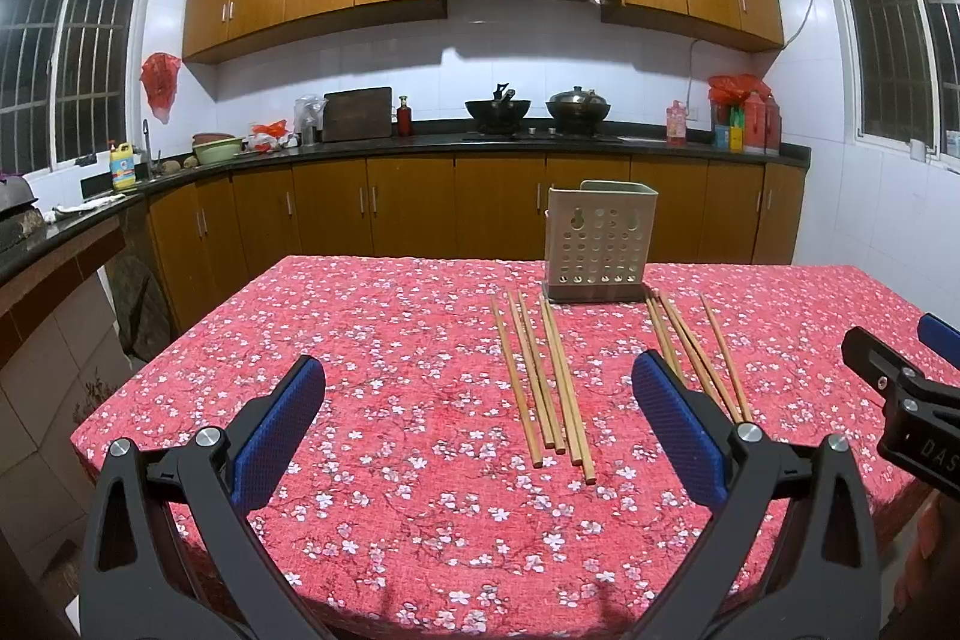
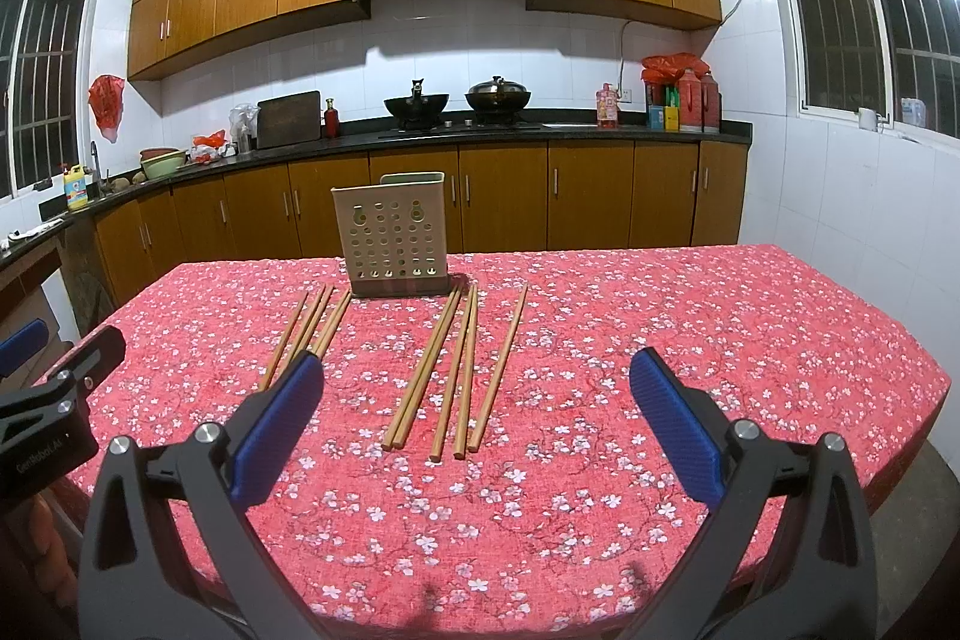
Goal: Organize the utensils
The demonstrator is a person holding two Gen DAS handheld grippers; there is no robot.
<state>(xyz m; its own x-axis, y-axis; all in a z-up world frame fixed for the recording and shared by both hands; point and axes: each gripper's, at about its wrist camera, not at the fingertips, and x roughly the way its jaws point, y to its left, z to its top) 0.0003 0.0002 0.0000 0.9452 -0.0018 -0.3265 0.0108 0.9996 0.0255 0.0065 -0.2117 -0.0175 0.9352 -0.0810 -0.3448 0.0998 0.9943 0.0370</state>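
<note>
Nearest, the left gripper (image 1: 480,424) and right gripper (image 2: 477,418) both hang over the near edge of the table (image 1: 372,340) with fingers spread wide and nothing between them. Beyond them the chopsticks lie flat on the cloth in two loose bundles, the left bundle (image 1: 543,382) ahead of the left gripper, the right bundle (image 2: 456,370) ahead of the right, their far tips just short of the holder (image 2: 393,241), which stands upright toward the far edge, about midway along it. Nothing has gone into the holder yet, so the step in hand looks to be a first pickup. To do it well, I'd lower one gripper across a bundle, not along it, pinch one or two sticks near mid-length so they stay level, then tip them upright over the holder's open top. The cloth is bare toward both side edges, which leaves open room to swing; the grippers sit close together, so moving one at a time is safer.
</note>
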